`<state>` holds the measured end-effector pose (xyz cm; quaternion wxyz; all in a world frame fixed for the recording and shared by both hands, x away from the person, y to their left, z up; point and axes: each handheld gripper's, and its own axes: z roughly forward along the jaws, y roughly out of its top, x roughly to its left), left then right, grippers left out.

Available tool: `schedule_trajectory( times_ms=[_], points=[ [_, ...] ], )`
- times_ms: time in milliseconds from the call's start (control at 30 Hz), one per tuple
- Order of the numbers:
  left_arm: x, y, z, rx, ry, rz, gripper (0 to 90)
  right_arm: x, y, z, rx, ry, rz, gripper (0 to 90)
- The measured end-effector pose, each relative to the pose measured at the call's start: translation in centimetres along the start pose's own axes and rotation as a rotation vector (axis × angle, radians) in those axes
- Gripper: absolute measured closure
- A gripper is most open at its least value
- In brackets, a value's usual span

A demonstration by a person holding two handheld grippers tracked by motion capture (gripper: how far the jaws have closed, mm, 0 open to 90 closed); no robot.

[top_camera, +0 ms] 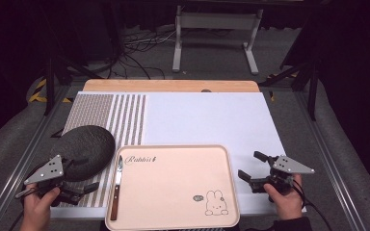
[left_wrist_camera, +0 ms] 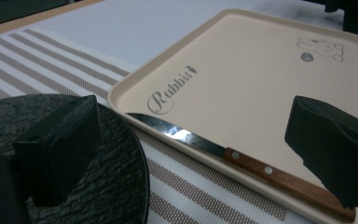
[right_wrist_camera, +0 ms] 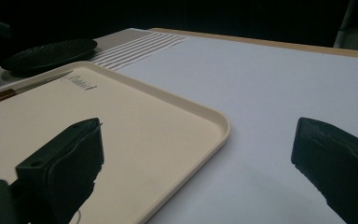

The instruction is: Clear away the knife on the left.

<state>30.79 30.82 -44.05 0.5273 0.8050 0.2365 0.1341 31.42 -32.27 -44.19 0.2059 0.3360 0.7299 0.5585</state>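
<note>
A cream tray (top_camera: 173,211) with a rabbit drawing lies at the table's front centre. A serrated knife (top_camera: 116,189) with a wooden handle rests along the tray's left rim (left_wrist_camera: 121,100), blade pointing away; the knife (left_wrist_camera: 242,161) lies between my left jaws' line of sight. A dark round plate (top_camera: 87,149) sits left of the tray on the striped mat. My left gripper (top_camera: 83,175) is open beside the plate (left_wrist_camera: 102,186), holding nothing. My right gripper (top_camera: 252,165) is open just right of the tray's edge (right_wrist_camera: 214,135), also holding nothing.
A striped placemat (top_camera: 125,120) covers the table's left part, a white sheet (top_camera: 212,118) the rest. The wooden table edge (top_camera: 173,85) runs along the back. Metal rails flank the table; a frame and cables stand on the floor beyond.
</note>
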Motion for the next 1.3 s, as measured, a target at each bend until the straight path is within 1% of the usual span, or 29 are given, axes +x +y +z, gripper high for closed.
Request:
schedule_trajectory(
  times_ms=[100,167,200,233,267,300,333,433,500,533,633,667,700,733,767,867,933,1000,1133,1233,1300],
  points=[
    [0.4,-0.8,-0.4,-0.016,0.009,-0.017,4.8,0.0,0.0,0.0,-0.001,0.001,-0.001,3.2],
    [0.4,-0.9,-0.4,-0.014,0.010,-0.019,4.6,0.0,0.0,-0.1,-0.002,0.002,0.000,3.2],
    [0.3,-1.0,-0.4,-0.005,0.017,-0.012,4.5,0.0,0.0,-0.1,-0.002,0.003,-0.001,3.2],
    [0.3,-1.1,-0.4,0.016,0.032,0.004,4.4,-0.1,-0.1,-0.1,-0.002,0.003,-0.001,3.2],
    [0.3,-1.3,-0.3,0.053,0.060,0.031,4.3,-0.1,-0.1,-0.1,-0.002,0.003,-0.001,3.2],
    [0.2,-1.4,-0.2,0.069,0.072,0.043,4.3,-0.1,-0.1,-0.1,-0.002,0.004,-0.003,3.2],
    [0.2,-1.6,-0.1,0.083,0.075,0.047,4.3,-0.1,-0.2,-0.1,-0.001,0.005,-0.003,3.2],
    [0.0,-1.7,-0.2,0.071,0.066,0.043,4.3,-0.1,-0.3,-0.1,0.001,0.008,-0.004,3.2],
    [0.1,-1.9,-0.2,0.062,0.069,0.032,4.3,-0.1,-0.3,-0.1,0.001,0.007,-0.004,3.2],
    [0.2,-2.2,-0.2,0.049,0.062,0.012,4.3,-0.1,-0.4,-0.1,0.002,0.007,-0.003,3.2],
    [0.4,-2.8,-0.1,0.034,0.050,-0.030,4.3,-0.2,-0.5,-0.1,0.008,0.004,-0.005,3.2],
    [0.5,-2.9,-0.1,0.027,0.051,-0.035,4.3,-0.2,-0.5,-0.1,0.010,0.003,-0.003,3.2],
    [0.6,-3.0,-0.2,0.019,0.049,-0.049,4.3,-0.2,-0.5,-0.1,0.010,0.003,-0.003,3.2],
    [0.6,-3.0,-0.2,0.019,0.049,-0.049,4.3,-0.2,-0.5,-0.1,0.010,0.003,-0.003,3.2],
    [0.7,-3.0,-0.3,-0.001,0.051,-0.062,4.3,-0.2,-0.6,-0.1,0.010,0.001,-0.003,3.2],
    [0.8,-3.3,-0.4,-0.012,0.056,-0.081,4.2,-0.2,-0.6,-0.1,0.012,0.001,-0.002,3.2],
    [0.9,-3.3,-0.5,-0.015,0.060,-0.081,4.2,-0.2,-0.6,-0.1,0.012,0.000,-0.002,3.2],
    [0.9,-3.3,-0.5,-0.023,0.062,-0.092,4.2,-0.3,-0.6,-0.1,0.011,-0.001,-0.001,3.2],
    [0.8,-3.2,-0.5,-0.011,0.072,-0.083,4.1,-0.2,-0.6,-0.2,0.010,-0.001,-0.001,3.2],
    [0.8,-3.1,-0.5,-0.011,0.074,-0.072,3.9,-0.2,-0.6,-0.2,0.010,-0.002,0.001,3.2],
    [0.7,-3.1,-0.5,-0.012,0.079,-0.072,3.9,-0.3,-0.6,-0.2,0.009,-0.002,-0.001,3.2]
  ],
)
